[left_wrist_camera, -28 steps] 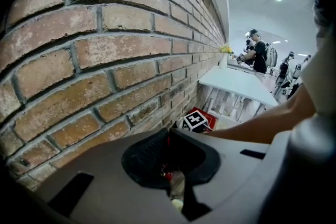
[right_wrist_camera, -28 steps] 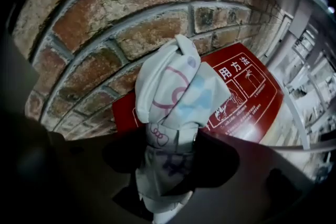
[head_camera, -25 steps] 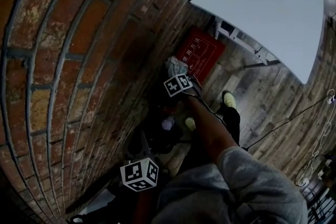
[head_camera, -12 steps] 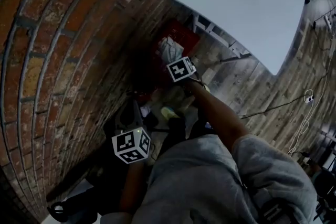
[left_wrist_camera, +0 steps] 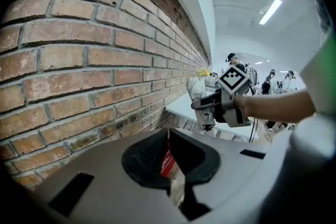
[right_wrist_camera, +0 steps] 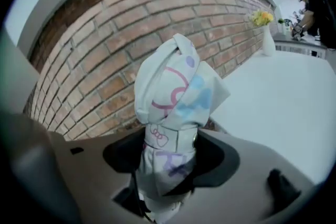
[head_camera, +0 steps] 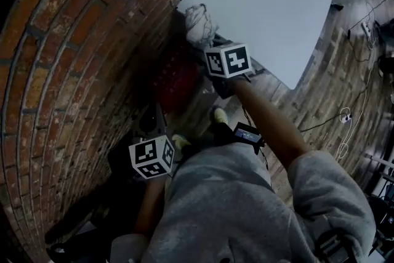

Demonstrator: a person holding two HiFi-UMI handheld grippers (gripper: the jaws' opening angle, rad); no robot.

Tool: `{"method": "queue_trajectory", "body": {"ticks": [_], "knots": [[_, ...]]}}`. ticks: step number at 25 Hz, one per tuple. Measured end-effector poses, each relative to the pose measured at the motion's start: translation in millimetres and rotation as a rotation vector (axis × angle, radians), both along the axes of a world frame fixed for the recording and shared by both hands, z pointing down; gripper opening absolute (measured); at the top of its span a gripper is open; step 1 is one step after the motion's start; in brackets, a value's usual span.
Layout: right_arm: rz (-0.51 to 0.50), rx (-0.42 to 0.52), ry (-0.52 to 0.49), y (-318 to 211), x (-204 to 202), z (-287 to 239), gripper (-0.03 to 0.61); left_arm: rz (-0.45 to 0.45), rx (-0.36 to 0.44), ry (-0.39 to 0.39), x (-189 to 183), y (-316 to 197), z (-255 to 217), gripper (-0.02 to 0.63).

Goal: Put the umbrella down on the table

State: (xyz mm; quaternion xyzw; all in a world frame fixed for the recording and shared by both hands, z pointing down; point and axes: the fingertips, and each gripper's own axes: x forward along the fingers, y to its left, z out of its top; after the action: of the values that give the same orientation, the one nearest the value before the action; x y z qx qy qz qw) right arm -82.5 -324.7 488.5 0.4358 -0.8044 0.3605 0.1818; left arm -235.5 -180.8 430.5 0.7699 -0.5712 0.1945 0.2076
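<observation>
A folded white umbrella [right_wrist_camera: 173,97] with pink and blue print stands upright in my right gripper [right_wrist_camera: 170,152], which is shut on its lower part. In the head view the umbrella [head_camera: 198,23] hangs over the near-left corner of the white table [head_camera: 271,3], next to the brick wall, with the right gripper [head_camera: 217,46] just below it. The left gripper view shows the same umbrella [left_wrist_camera: 198,89] at the table's edge [left_wrist_camera: 181,107]. My left gripper [left_wrist_camera: 169,157] is low and back by my body, its jaws together with nothing between them.
A brick wall [head_camera: 74,58] runs along the left. A red crate [head_camera: 175,80] sits on the wooden floor beside the table's near corner. Cables [head_camera: 345,126] trail on the floor at right. A vase of yellow flowers [right_wrist_camera: 265,26] stands far down the table; people stand beyond.
My right gripper has lifted the umbrella from low near the red crate up to the table's corner. The left gripper has barely moved.
</observation>
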Motion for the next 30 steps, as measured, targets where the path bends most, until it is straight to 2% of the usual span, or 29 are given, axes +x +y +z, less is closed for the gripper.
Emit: {"method": "queue_trajectory", "body": {"ticks": [7, 14, 23, 30], "knots": [[0.086, 0.15, -0.074, 8.5, 78.9, -74.8, 0.268, 0.077, 0.03, -0.014, 40.3, -13.2, -8.6, 0.02], [0.183, 0.228, -0.052, 29.9, 164.4, -109.1, 0.268, 0.18, 0.083, -0.016, 92.7, -23.6, -21.7, 0.02], [0.258, 0.221, 0.053, 56.8, 266.1, -105.7, 0.268, 0.257, 0.116, 0.006, 154.3, -29.5, -30.7, 0.02], [0.271, 0.192, 0.119, 64.8, 316.9, -89.0, 0.268, 0.27, 0.121, 0.01, 185.1, -30.2, -27.5, 0.019]]}}
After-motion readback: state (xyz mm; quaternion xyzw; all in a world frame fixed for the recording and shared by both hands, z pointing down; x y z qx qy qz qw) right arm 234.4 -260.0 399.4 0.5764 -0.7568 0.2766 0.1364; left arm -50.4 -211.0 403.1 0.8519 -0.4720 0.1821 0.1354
